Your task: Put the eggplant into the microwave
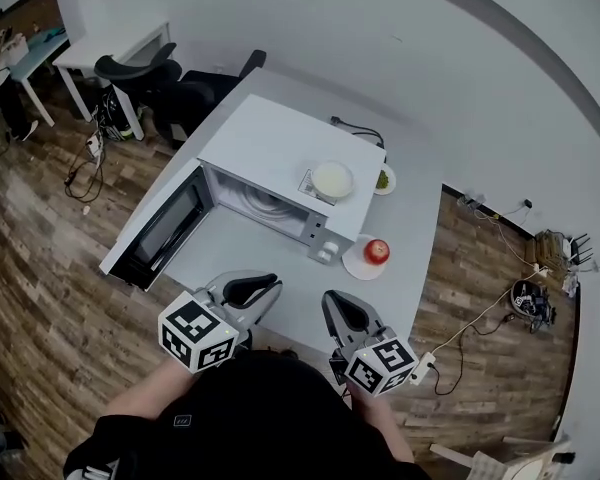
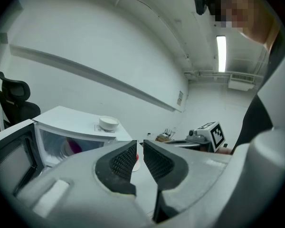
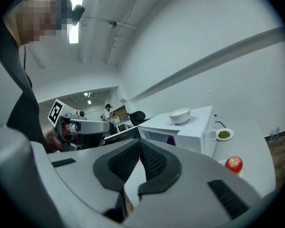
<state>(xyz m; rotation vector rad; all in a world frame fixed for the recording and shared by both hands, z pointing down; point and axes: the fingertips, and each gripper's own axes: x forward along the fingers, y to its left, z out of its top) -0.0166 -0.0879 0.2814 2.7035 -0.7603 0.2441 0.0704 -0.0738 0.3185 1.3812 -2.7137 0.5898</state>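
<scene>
The white microwave (image 1: 280,143) stands on the grey table (image 1: 410,238) with its door (image 1: 160,230) swung wide open to the left. A purple eggplant (image 2: 74,147) lies inside the cavity, and a sliver of the eggplant (image 3: 171,139) also shows in the right gripper view. My left gripper (image 1: 270,284) hovers at the table's near edge in front of the microwave. Its jaws stand a narrow gap apart with nothing between them (image 2: 139,145). My right gripper (image 1: 332,299) floats beside it, empty, with its fingertips touching (image 3: 140,144).
A white bowl (image 1: 332,179) sits on top of the microwave. A red apple (image 1: 377,251) rests on a small plate right of the microwave, and a plate with something green (image 1: 384,179) lies behind. Black office chairs (image 1: 170,78) stand beyond the table at the left.
</scene>
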